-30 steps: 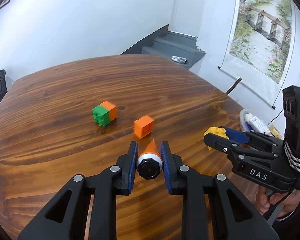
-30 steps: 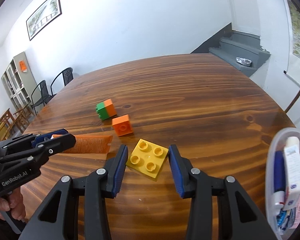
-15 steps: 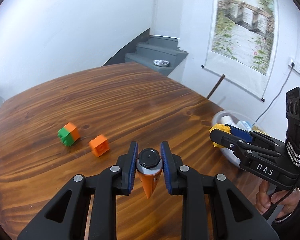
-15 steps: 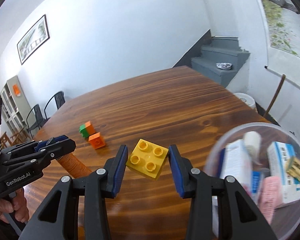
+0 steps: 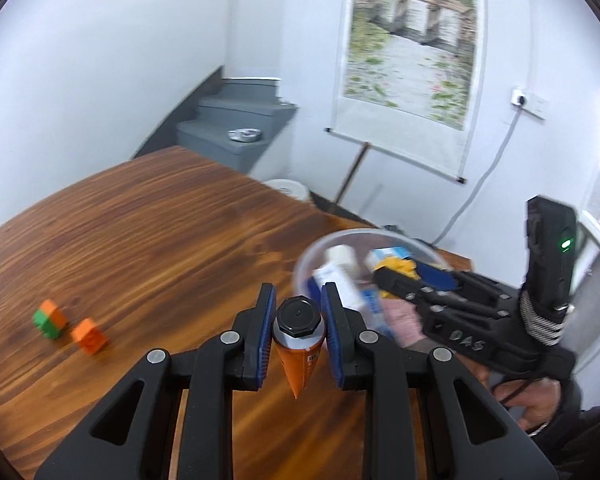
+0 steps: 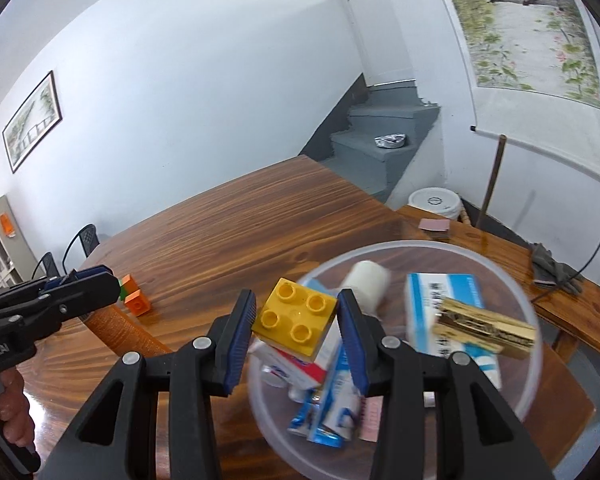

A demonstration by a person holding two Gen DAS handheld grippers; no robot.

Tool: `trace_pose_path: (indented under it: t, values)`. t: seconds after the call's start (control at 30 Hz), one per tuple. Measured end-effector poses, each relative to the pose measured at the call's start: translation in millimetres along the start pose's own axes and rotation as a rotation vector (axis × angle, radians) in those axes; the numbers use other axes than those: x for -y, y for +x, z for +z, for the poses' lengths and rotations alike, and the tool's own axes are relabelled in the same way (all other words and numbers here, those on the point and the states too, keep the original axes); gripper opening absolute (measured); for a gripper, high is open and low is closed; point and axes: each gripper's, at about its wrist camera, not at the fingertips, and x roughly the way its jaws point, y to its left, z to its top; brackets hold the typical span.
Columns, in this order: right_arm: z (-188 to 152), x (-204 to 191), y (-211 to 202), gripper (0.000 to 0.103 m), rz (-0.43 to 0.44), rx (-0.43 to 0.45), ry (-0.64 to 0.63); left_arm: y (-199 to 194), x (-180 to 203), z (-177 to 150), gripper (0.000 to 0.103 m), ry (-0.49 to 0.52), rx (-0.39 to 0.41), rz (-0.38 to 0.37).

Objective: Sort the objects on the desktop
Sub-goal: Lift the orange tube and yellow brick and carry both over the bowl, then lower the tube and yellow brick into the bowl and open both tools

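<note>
My left gripper [image 5: 297,320] is shut on an orange tube [image 5: 300,354] with a black cap, held above the table; the tube also shows in the right wrist view [image 6: 128,330]. My right gripper [image 6: 296,314] is shut on a yellow four-stud brick [image 6: 294,320] and holds it over the near left part of a clear plastic bowl [image 6: 536,320]. The bowl [image 5: 312,254] holds boxes and tubes. An orange brick [image 5: 89,336] and a green-and-orange brick [image 5: 50,318] lie on the wooden table [image 5: 160,240] at the left.
The bowl sits near the table's right edge. A wooden bench [image 6: 572,300] with a grey cloth [image 6: 552,270] stands beyond it. A white bucket [image 6: 434,202] and grey stairs [image 6: 380,148] are behind the table. Chairs [image 6: 86,238] stand at the far left.
Both grippers swung right toward the bowl. The yellow brick went from beside the bowl to over it. The tube stays gripped, and the two bricks on the table slid left in view.
</note>
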Motion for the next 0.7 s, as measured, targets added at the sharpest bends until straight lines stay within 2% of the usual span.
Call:
trace_pose_path:
  t: [0.2,0.37,0.7]
  values:
    - [-4.6,27.7,-10.2,0.046,-0.043,0.005,0.034,14.2,32.9,12.7,0.026,0.006,-0.032,-0.126]
    - [-6.5,48.5,-13.0,0.046,-0.076,0.004,0.069,33.0,57.1,16.2,0.026,0.019,-0.072,-0.200]
    - [-7.6,72.7,-11.8,0.046,-0.097,-0.007,0.103,70.9,73.5,22.8,0.026,0.031,-0.129,-0.223]
